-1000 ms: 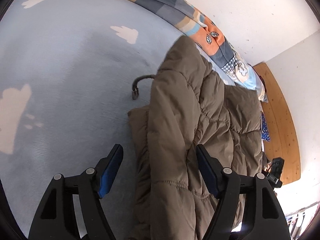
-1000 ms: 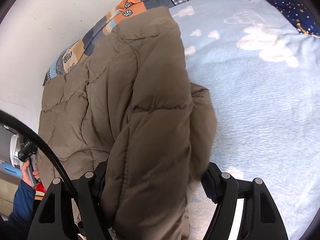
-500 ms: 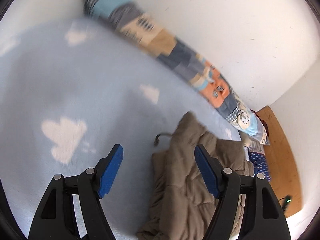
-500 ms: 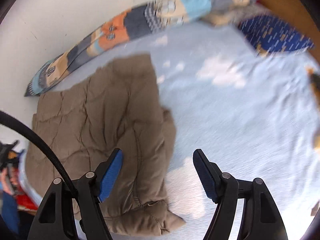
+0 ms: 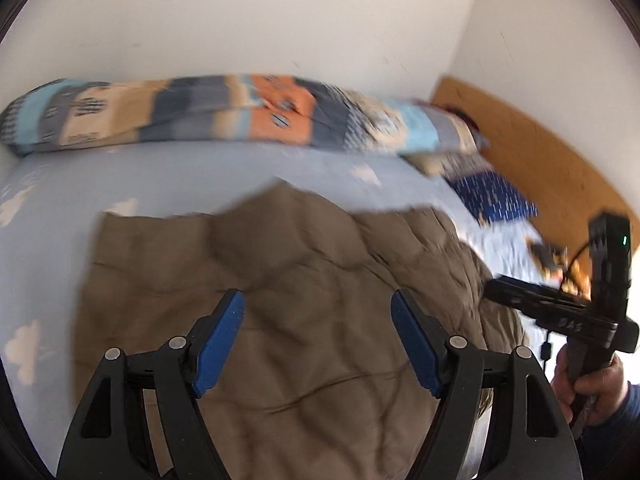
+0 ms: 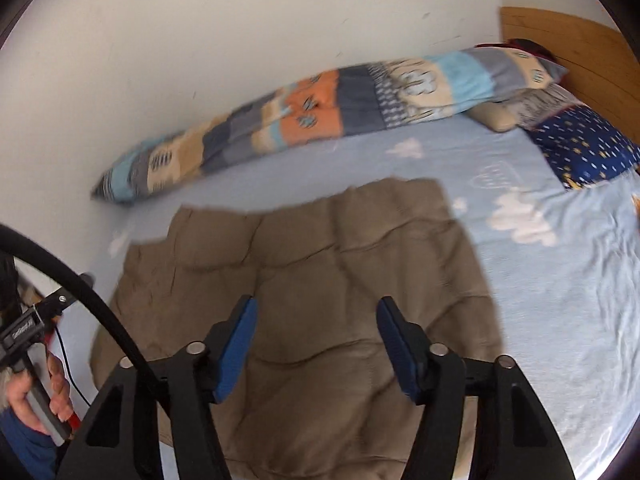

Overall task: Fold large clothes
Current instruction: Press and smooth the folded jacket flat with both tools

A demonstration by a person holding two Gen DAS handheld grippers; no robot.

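Note:
A brown quilted jacket (image 5: 280, 272) (image 6: 320, 264) lies folded into a rough rectangle on the light blue bed sheet (image 5: 168, 168) (image 6: 560, 280). My left gripper (image 5: 318, 308) hovers above its near part, open, nothing between the blue pads. My right gripper (image 6: 316, 312) also hangs above the jacket with nothing between its pads, and its jaws are closing. In the left wrist view the right gripper's black body (image 5: 560, 312) shows at the right edge, held by a hand (image 5: 588, 384). The left gripper's handle and hand (image 6: 36, 396) show at the right wrist view's left edge.
A long patchwork bolster (image 5: 240, 112) (image 6: 320, 120) lies along the white wall. A dark blue patterned pillow (image 5: 492, 196) (image 6: 584, 148) and a wooden headboard (image 5: 540, 160) (image 6: 568, 44) are at the right. A black cable (image 6: 80, 280) crosses the right wrist view.
Both grippers have let go of the jacket, risen and pulled back; it now lies flat below them. The right jaws are narrower than before.

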